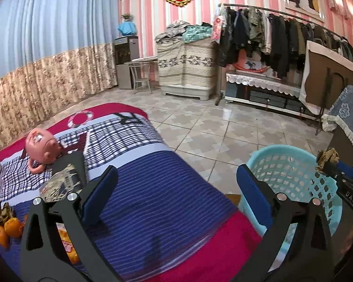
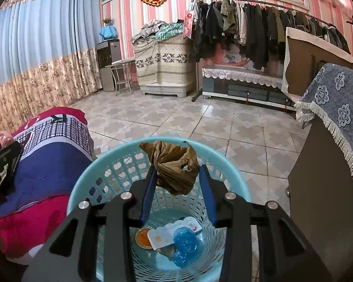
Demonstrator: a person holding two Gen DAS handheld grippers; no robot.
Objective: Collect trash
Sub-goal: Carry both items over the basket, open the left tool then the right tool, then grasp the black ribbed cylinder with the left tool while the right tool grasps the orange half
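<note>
Now held over the basket: crumpled brown paper wad (image 2: 173, 164), pinched between the blue pads of the right gripper (image 2: 178, 181), jaws narrow around it, directly above the mouth of the turquoise plastic basket (image 2: 101, 164). Already at the bottom: an orange-stained lid (image 2: 143, 236), a white blister card (image 2: 163, 236), a crumpled blue wrapper (image 2: 186, 246). Best released only while centred over the opening, well inside the rim, since a light wad could catch on a pad or drift toward the tiled floor (image 2: 200, 127); jaws opened fully, then drawn back without brushing the basket wall. Left gripper (image 1: 176, 188) spread wide, nothing between its pads, over the striped blanket (image 1: 153, 188). Likely next pickings near it: orange peel (image 1: 10, 228) and a printed snack wrapper (image 1: 58, 183) beside a pink doll head (image 1: 43, 146).
</note>
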